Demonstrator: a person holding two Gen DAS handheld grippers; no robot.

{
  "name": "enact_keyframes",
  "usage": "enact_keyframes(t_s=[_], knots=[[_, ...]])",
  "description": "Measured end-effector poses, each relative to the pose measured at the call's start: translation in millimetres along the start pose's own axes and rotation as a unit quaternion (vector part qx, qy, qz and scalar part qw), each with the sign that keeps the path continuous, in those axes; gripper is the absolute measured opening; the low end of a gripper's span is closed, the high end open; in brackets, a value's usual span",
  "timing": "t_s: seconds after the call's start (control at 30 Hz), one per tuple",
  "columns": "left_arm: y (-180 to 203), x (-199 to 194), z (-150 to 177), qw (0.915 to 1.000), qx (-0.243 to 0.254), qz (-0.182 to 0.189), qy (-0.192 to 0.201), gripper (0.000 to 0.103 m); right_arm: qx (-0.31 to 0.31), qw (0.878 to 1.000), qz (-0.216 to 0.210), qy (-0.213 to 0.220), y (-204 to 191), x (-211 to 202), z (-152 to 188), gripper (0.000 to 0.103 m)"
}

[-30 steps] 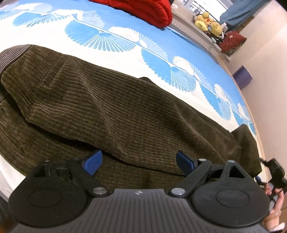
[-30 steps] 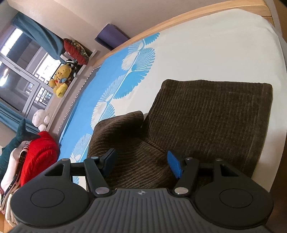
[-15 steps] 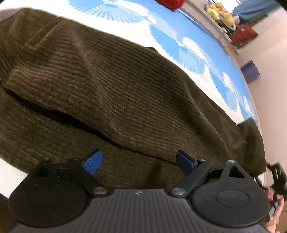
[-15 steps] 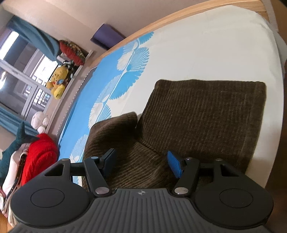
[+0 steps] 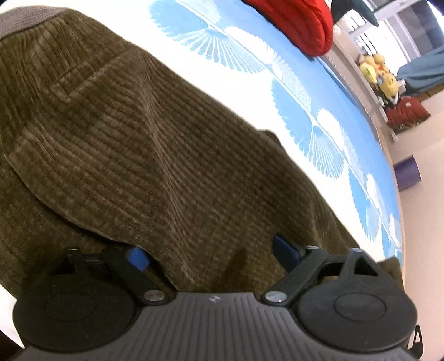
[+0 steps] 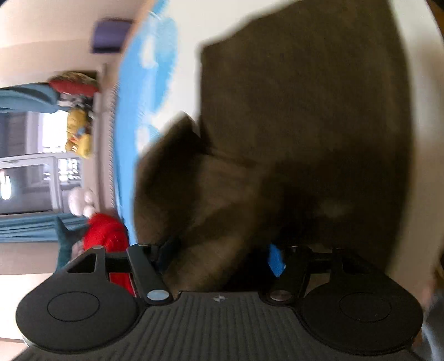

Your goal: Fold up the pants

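Observation:
Brown corduroy pants [image 5: 133, 155] lie on the bed, one leg folded over the other. My left gripper [image 5: 211, 252] is open, low over the near edge of the upper layer; its left pad [image 5: 137, 257] sits under the fold edge and the fabric lies between the fingers. In the blurred right wrist view the pants [image 6: 305, 111] fill the frame. My right gripper [image 6: 222, 255] is open, with a raised fold of the cloth between its fingers.
The bed sheet [image 5: 249, 91] is white with blue fan prints. A red garment [image 5: 299, 22] lies at the far side and also shows in the right wrist view [image 6: 108, 233]. Plush toys [image 5: 377, 72] sit on a shelf by the window. A purple stool [image 5: 406, 172] stands on the floor.
Both grippers moved in and down onto the pants. The left pad slid under the fold edge. The right view rolled sharply and blurred, with cloth now between its fingers.

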State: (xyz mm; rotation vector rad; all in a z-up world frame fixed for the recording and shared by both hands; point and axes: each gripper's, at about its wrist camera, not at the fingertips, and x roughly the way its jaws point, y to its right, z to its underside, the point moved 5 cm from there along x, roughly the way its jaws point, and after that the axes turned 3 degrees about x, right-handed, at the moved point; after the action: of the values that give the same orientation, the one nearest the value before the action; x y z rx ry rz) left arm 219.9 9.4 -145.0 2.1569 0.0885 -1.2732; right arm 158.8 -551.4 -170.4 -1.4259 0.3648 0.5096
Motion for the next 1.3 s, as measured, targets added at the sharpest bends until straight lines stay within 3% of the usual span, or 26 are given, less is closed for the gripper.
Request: enact_keyframes(t_s=[0.03, 0.07, 0.1, 0.13, 0.17, 0.37, 0.5, 0.6, 0.67, 0.73, 0.83, 0.9, 1.13, 1.3], knots=[[1.2, -2.8, -1.6, 0.9997, 0.01, -0.017, 0.012, 0.033, 0.001, 1.0, -0.006, 0.011, -2.8, 0.8, -3.1, 0.07], [4.0, -5.1, -2.9, 0.9988, 0.027, -0.037, 0.018, 0.007, -0.001, 1.0, -0.014, 0.017, -5.2, 0.8, -4.2, 0.06], [3.2, -7.9, -5.2, 0.9976, 0.041, -0.051, 0.021, 0.008, -0.009, 1.0, -0.015, 0.021, -8.4, 0.1, -4.8, 0.03], [2.2, -11.1, -6.2, 0.9978, 0.042, -0.047, 0.019, 0.008, -0.03, 0.999, -0.006, 0.031, -13.4, -1.6, -3.5, 0.016], [0.3, -14.5, -8.0, 0.9983, 0.038, -0.041, 0.018, 0.007, -0.053, 0.998, 0.001, 0.042, -18.8, -3.3, -0.8, 0.008], [14.2, -65.5, -19.3, 0.9945, 0.082, -0.008, 0.064, 0.007, -0.183, 0.975, 0.034, 0.119, -77.2, -10.1, -3.1, 0.007], [12.8, -94.4, -20.2, 0.9918, 0.096, 0.014, 0.083, 0.007, -0.202, 0.964, 0.009, 0.175, -120.5, -49.1, -30.3, 0.006], [-4.7, -87.8, -12.0, 0.9932, 0.097, 0.006, 0.063, 0.007, -0.221, 0.954, 0.01, 0.205, -122.7, -84.7, -48.0, 0.006], [-18.4, -73.8, 2.0, 0.9953, 0.091, 0.0, 0.033, 0.007, -0.225, 0.952, 0.038, 0.202, -97.6, -93.9, -60.0, 0.006], [-34.6, -58.2, 11.5, 0.9962, 0.087, -0.01, 0.002, 0.007, -0.214, 0.955, 0.093, 0.185, -57.4, -84.6, -70.2, 0.006], [-44.3, -46.0, 15.6, 0.9946, 0.1, -0.03, 0.0, 0.007, -0.177, 0.957, 0.177, 0.147, 6.4, -62.3, -80.5, 0.006], [-40.6, -46.7, 11.9, 0.9939, 0.106, -0.03, 0.005, 0.007, -0.163, 0.961, 0.171, 0.14, 23.9, -56.4, -79.1, 0.006], [-27.3, -49.1, -0.8, 0.9955, 0.092, -0.024, 0.005, 0.007, -0.192, 0.959, 0.146, 0.146, -15.3, -58.6, -85.1, 0.006], [-14.3, -58.6, -25.6, 0.9972, 0.075, 0.003, 0.005, 0.007, -0.217, 0.956, 0.133, 0.143, -60.8, -50.5, -79.9, 0.006]])
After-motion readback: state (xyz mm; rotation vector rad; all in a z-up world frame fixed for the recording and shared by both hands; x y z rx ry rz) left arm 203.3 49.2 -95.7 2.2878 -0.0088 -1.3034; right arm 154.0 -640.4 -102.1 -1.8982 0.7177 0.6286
